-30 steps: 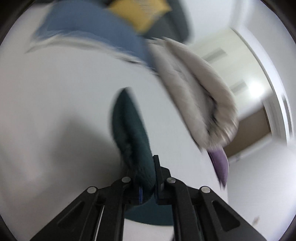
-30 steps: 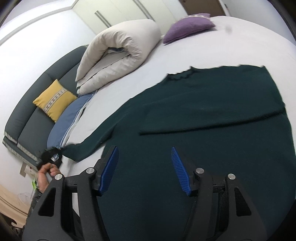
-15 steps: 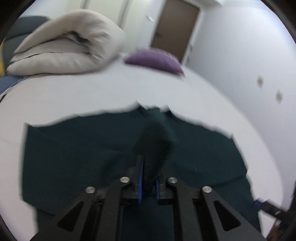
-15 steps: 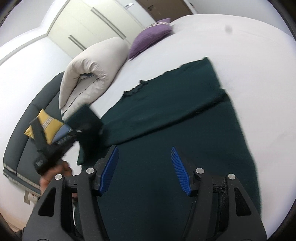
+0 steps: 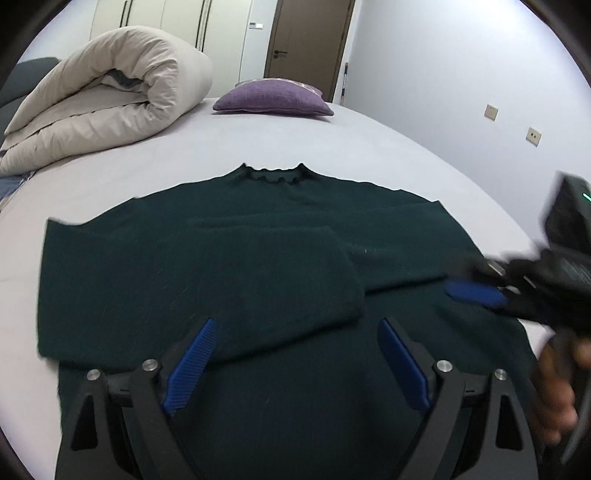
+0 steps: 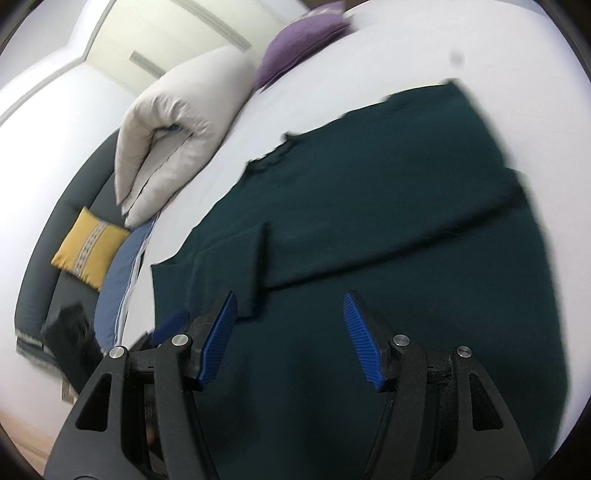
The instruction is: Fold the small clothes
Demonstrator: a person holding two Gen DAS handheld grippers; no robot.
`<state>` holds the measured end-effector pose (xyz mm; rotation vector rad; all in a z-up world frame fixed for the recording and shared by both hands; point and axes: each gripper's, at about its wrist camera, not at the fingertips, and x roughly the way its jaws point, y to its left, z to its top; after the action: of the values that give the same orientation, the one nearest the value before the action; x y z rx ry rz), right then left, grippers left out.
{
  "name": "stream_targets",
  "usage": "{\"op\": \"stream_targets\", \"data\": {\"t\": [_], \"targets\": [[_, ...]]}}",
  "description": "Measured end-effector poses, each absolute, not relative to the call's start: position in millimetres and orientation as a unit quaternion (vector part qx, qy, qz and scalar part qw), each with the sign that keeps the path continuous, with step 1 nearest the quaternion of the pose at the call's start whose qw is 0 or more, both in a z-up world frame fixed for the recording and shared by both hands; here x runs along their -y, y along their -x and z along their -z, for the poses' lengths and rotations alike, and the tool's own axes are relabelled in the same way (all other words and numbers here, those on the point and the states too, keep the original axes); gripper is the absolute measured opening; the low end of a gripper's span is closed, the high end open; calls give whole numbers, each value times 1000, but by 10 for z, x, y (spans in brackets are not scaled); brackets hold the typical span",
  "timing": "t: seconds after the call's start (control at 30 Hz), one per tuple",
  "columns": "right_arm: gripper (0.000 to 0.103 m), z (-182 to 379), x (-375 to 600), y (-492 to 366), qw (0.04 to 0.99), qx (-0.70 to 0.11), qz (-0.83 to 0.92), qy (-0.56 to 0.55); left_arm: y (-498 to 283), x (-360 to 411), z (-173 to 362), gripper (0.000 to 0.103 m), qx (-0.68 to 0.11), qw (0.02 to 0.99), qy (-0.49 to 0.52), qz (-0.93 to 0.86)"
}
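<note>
Below both spread-apart jaws, left gripper (image 5: 295, 358) and right gripper (image 6: 290, 341): dark green sweater (image 5: 229, 266), flat on bed (image 5: 295, 140), sleeves folded in.

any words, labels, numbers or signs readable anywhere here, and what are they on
None can be read.
Sweater: no tag or print showing.
Yellow cushion: a woven pattern band, no letters.
Wall panel by the door: too small to read.
Wall sockets: no marks to make out.
Right gripper: a green light on its body, blurred, no text.
</note>
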<state>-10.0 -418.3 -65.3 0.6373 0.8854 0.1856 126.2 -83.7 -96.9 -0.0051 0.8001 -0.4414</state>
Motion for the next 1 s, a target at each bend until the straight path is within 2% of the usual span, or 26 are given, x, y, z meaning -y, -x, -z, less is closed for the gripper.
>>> {"op": "stream_targets", "data": {"t": [0.33,0.4,0.47,0.53,0.63,1.0], "targets": [[58,928,3694,-738,836,-489,-71,-240,-1171,-175,800,89,-373,902,124,176],[52,923,3564,-818,839,-493,-70,-218,-1157,-301,761,89,-367,906,131,167],[34,920,3444,-880,837,-505,-79,-196,-1149,-405,746,89,-363,908,137,160],[26,906,3322,-899,840,-512,-77,-165,-1154,-479,760,89,-363,907,145,155],[8,871,3185,-943,845,-514,-74,-129,-1167,-603,787,88,-365,905,163,144],[6,340,3739,-836,872,-469,-58,-127,-1385,-1051,744,88,-352,914,184,88]]}}
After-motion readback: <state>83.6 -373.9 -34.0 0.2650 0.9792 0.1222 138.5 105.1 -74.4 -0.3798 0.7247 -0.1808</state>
